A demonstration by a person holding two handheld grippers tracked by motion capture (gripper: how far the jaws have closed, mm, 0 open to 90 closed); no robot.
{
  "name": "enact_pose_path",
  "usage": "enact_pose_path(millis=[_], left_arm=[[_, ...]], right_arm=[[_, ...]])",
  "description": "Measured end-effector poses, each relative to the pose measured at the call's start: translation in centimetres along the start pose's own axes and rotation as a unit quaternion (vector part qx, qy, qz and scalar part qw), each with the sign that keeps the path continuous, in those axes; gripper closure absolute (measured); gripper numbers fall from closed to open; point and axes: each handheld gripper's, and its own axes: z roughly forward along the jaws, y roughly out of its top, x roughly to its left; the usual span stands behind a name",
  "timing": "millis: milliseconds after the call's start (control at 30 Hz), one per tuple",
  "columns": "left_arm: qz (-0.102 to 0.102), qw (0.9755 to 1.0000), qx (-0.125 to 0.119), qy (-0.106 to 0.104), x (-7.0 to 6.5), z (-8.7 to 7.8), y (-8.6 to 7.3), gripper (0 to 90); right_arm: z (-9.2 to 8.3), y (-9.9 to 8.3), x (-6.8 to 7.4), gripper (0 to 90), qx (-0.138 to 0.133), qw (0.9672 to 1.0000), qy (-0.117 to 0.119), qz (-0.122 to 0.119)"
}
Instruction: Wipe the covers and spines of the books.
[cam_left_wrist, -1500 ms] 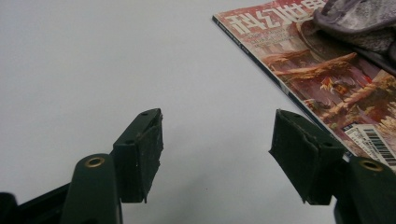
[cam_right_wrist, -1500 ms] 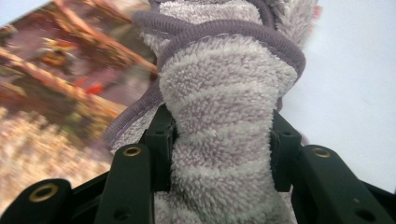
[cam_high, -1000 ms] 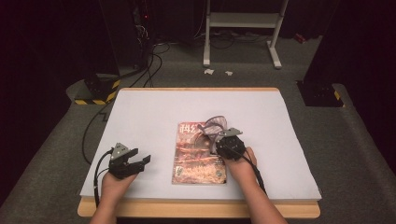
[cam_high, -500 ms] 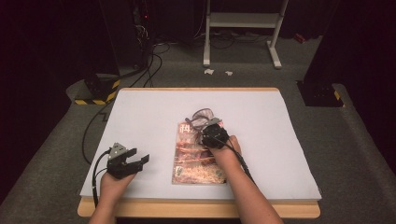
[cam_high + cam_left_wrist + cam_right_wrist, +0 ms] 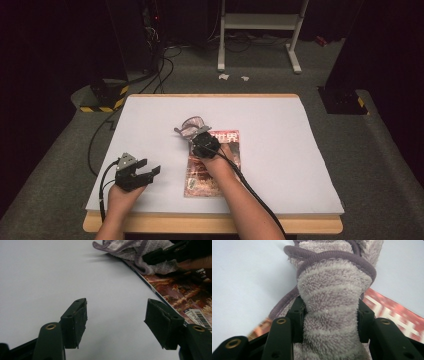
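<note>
In the high view, the right gripper [image 5: 196, 136] pinches a bunched cloth [image 5: 190, 126] at the magazine's [image 5: 212, 172] far left corner, on the white table [image 5: 300, 150]. The left gripper [image 5: 150, 172] rests well apart from both.

In the left gripper view, its jaws stand spread with only bare table between them, cloth and magazine ahead to their right.

In the right gripper view, both jaws squeeze the cloth, which bulges up and ahead of them.

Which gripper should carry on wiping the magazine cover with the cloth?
Right. The right gripper is already clamped on the cloth, over the magazine's top-left corner. The left gripper sits open and empty on the white table, off to the magazine's left.
</note>
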Motion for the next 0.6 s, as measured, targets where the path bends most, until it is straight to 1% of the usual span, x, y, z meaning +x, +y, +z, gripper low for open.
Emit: enact_pose_path(millis=[133, 200, 233, 300, 400, 600], left_arm=[[-0.002, 1.0, -0.005, -0.005, 0.0, -0.1, 0.1, 34.2], [0.0, 1.0, -0.005, -0.005, 0.0, -0.2, 0.1, 34.2], [-0.001, 1.0, -0.004, -0.005, 0.0, -0.2, 0.1, 34.1], [-0.003, 1.0, -0.003, -0.007, 0.1, -0.1, 0.1, 34.2], [-0.002, 1.0, -0.003, -0.007, 0.0, -0.2, 0.0, 34.2], [0.0, 1.0, -0.002, -0.006, -0.1, -0.2, 0.0, 34.2]], right_arm=[[0.3, 0.5, 0.9, 53.8, 0.003, 0.9999, 0.003, -0.009], [0.3, 0.6, 0.9, 53.6, 0.004, 0.9999, 0.001, -0.015], [0.3, 0.6, 0.8, 53.4, 0.005, 0.9999, 0.003, -0.012], [0.2, 0.5, 0.5, 53.2, 0.008, 0.9999, 0.004, -0.006], [0.0, 0.1, -0.2, 53.1, 0.007, 1.0, 0.0, -0.004], [-0.9, -1.2, -2.1, 53.1, 0.007, 0.9998, -0.013, 0.013]])
